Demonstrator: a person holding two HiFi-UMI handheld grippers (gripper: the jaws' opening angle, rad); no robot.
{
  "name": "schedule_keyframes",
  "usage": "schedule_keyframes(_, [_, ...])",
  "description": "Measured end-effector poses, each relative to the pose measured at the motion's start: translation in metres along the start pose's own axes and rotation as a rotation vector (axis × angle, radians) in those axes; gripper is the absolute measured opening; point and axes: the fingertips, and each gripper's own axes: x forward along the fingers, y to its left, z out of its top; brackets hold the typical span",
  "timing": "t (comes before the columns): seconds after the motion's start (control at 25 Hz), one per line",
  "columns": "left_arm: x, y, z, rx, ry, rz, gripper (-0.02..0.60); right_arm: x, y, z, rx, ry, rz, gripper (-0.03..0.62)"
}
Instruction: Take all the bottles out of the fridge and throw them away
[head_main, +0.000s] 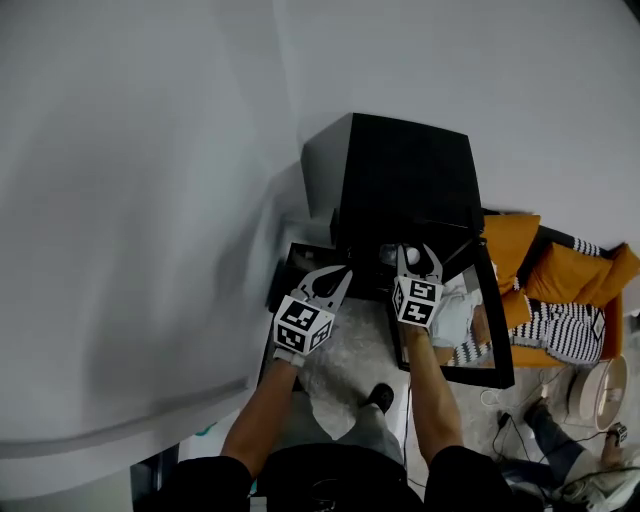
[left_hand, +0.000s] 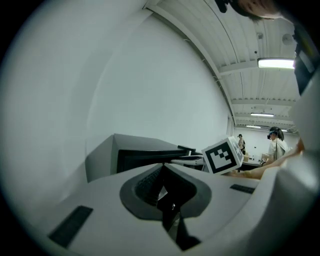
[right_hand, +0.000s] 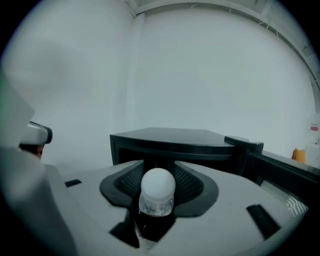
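One white-capped bottle sat clamped in our right gripper near the black fridge; our left gripper was pinched together, empty.

No lettering is readable; only square markers on the left hand-held gripper and right hand-held gripper.

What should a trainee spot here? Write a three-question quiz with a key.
1. True or false: the left claw is shut and empty.
2. Which claw grips the white-capped bottle? A: left claw. B: right claw. C: neither.
3. Fill in: the door of the black fridge stands ____.
Key: 1 true; 2 B; 3 open.
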Motion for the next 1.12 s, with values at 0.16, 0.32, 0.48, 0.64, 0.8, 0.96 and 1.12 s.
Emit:
schedule_keyframes(0.16, [-0.012, -0.006, 0.015, 0.010, -0.023, 0.014, 0.006, -0.018, 0.014, 0.019, -0.018, -0.020, 0.034, 0.192])
schedule_keyframes(0.32, [-0.029, -0.003, 0.026, 0.014, -0.041, 0.047, 0.006, -0.030, 0.034, 0.032, -0.035, -0.029, 0.076, 0.192])
schedule_keyframes(0.48, [-0.052, 0.009, 0.025, 0.011, -0.057, 0.098, 0.006, -0.032, 0.062, 0.035, -0.059, -0.033, 0.134, 0.192])
schedule_keyframes(0.64, [-0.088, 0.028, 0.022, 0.004, -0.068, 0.168, 0.006, -0.034, 0.103, 0.037, -0.078, -0.029, 0.203, 0.192])
schedule_keyframes(0.8, [-0.131, 0.058, 0.020, -0.009, -0.078, 0.260, 0.006, -0.030, 0.159, 0.043, -0.106, -0.035, 0.293, 0.192])
schedule_keyframes(0.96, [-0.173, 0.085, 0.013, -0.024, -0.086, 0.358, 0.006, -0.024, 0.218, 0.045, -0.135, -0.039, 0.397, 0.193])
schedule_keyframes(1.12, [-0.216, 0.101, 0.008, -0.041, -0.095, 0.443, 0.006, -0.030, 0.274, 0.047, -0.159, -0.044, 0.495, 0.193])
